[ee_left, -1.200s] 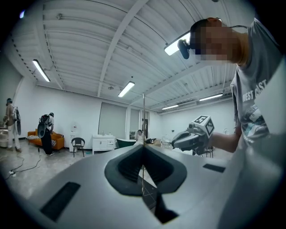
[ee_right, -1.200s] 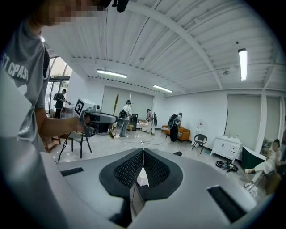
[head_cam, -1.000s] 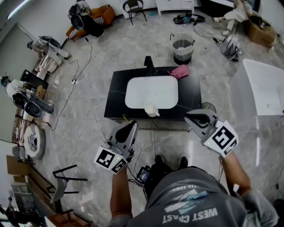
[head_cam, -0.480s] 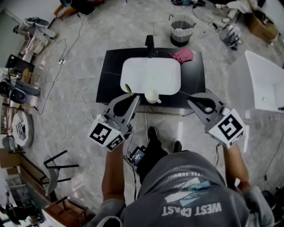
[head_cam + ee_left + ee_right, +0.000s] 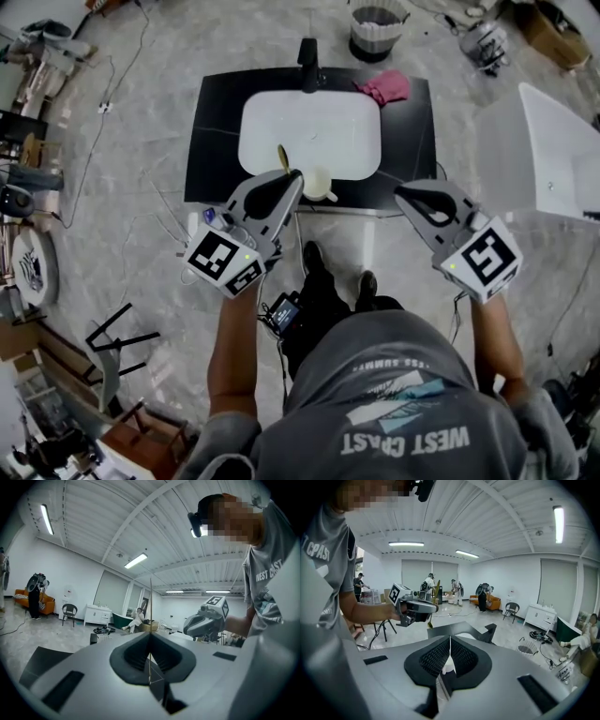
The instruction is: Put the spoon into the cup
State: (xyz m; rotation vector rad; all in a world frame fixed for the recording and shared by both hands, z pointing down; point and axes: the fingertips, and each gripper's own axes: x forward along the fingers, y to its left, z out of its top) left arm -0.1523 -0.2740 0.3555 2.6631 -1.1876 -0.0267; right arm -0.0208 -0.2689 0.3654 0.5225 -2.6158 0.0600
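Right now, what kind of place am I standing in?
Probably an open test hall or studio, not a home bathroom: a freestanding black counter with a white sink sits mid-floor, a white bathtub stands loose nearby, and equipment lies along the edge of the tiled floor.

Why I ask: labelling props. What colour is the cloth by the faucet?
Pink cloth; head view shows it best.

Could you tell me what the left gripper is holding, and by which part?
The left gripper holds the spoon, its jaws shut on the thin handle.
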